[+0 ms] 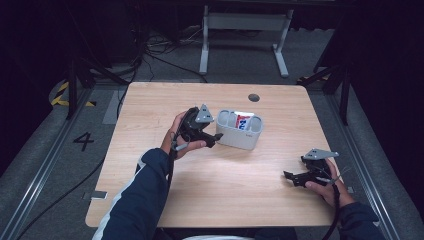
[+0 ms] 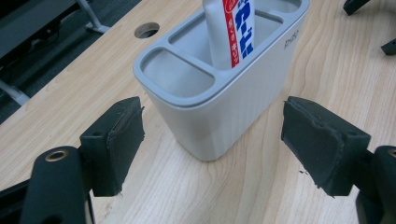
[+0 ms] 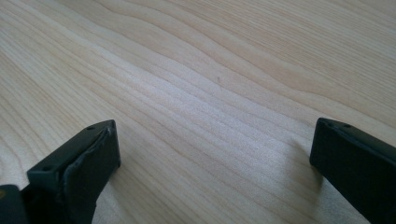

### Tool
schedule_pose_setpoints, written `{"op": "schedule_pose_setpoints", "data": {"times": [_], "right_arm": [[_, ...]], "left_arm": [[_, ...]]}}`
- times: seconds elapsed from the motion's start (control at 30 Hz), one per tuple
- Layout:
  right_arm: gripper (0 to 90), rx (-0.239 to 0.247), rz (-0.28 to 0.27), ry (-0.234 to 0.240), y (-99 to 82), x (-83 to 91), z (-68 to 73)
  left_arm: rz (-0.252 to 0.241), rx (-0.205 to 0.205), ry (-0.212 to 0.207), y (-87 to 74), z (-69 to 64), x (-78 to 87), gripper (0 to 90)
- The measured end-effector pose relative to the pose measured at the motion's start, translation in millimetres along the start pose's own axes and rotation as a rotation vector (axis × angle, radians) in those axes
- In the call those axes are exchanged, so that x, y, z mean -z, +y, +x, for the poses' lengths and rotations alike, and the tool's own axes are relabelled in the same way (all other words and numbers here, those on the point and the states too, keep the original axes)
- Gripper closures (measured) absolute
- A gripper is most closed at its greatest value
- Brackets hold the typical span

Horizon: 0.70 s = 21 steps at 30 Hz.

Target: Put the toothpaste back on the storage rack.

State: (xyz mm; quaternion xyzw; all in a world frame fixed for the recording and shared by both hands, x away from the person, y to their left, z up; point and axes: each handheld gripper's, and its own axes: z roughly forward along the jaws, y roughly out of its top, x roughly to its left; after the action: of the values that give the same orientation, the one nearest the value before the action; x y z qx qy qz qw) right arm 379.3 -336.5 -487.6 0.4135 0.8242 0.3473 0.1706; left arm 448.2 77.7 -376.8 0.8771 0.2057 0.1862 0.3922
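So the toothpaste tube [image 2: 232, 32] stands upright in the middle slot of the grey holder [image 2: 219, 107], which sits near the table's [image 1: 210, 195] centre. Left gripper [image 1: 212, 138] hangs just beside the holder, jaws spread, gripping nothing, looks like it's let go. Right gripper [image 1: 290, 176] idles well apart from the holder, also spread wide, probably just parked out of the way.

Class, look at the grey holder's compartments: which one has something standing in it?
The middle compartment of the grey holder: a white, red and blue tube stands in it, while the one nearest the camera is bare.
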Motion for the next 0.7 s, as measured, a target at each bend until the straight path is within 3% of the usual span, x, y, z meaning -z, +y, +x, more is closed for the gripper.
{"op": "schedule_pose_setpoints", "data": {"times": [0.7], "right_arm": [[1.9, 0.000, 0.000, -0.002, 0.0, 0.0, 0.2]], "left_arm": [[0.071, -0.062, 0.065, -26.6, -10.9, 21.5, 19.9]]}}
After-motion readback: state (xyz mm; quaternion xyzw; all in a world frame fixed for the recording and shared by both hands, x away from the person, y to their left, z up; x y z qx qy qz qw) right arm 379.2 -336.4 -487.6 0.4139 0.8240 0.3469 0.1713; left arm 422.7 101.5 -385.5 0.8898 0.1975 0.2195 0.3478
